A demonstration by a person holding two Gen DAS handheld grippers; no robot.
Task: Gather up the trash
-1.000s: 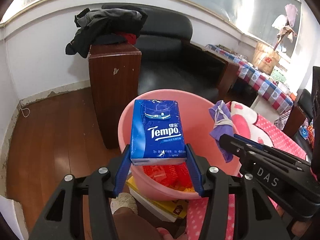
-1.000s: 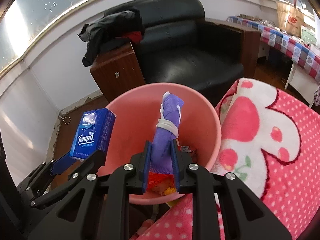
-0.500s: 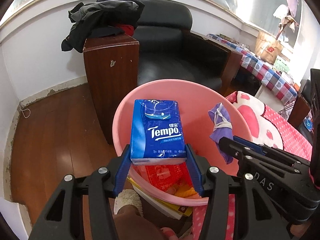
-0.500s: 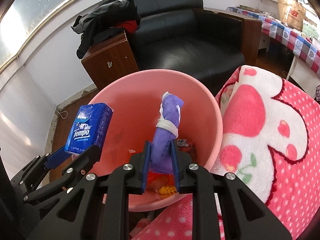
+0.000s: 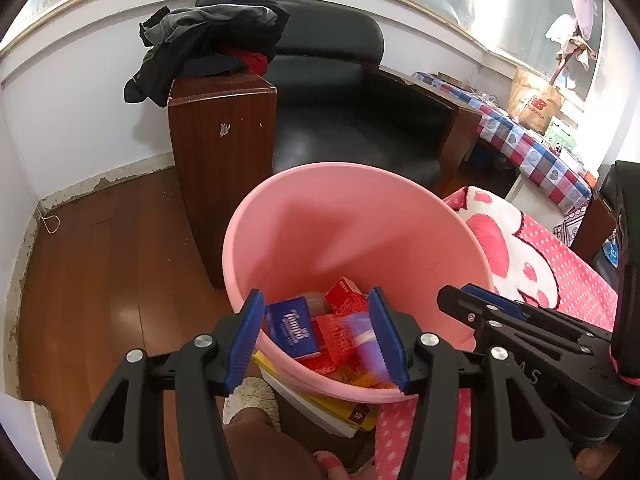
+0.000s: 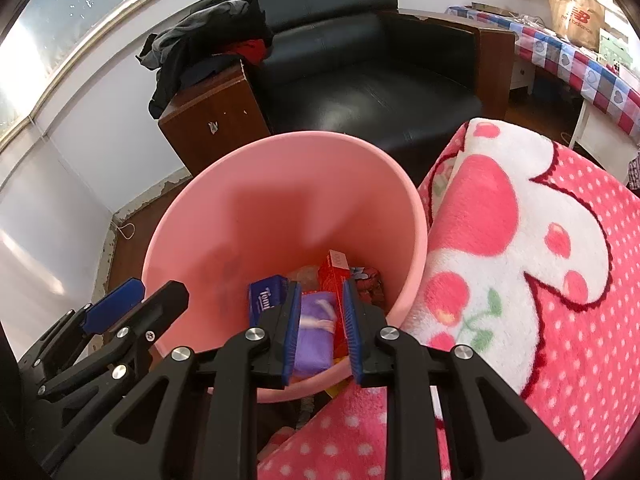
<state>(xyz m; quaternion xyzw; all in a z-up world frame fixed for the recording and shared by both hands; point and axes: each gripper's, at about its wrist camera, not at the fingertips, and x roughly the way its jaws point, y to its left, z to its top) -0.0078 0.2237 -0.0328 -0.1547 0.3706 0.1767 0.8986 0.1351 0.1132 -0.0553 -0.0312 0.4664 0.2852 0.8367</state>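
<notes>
Above pink bin (image 5: pixel 280 216), both grippers angled downward, empty

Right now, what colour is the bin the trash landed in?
Plain pink. The bin shows best in the right wrist view, with the blue tissue pack inside.

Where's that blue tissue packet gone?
The blue tissue packet lies inside the pink plastic bucket, at the bottom left in both views, beside red wrappers and a purple cloth bundle.
</notes>
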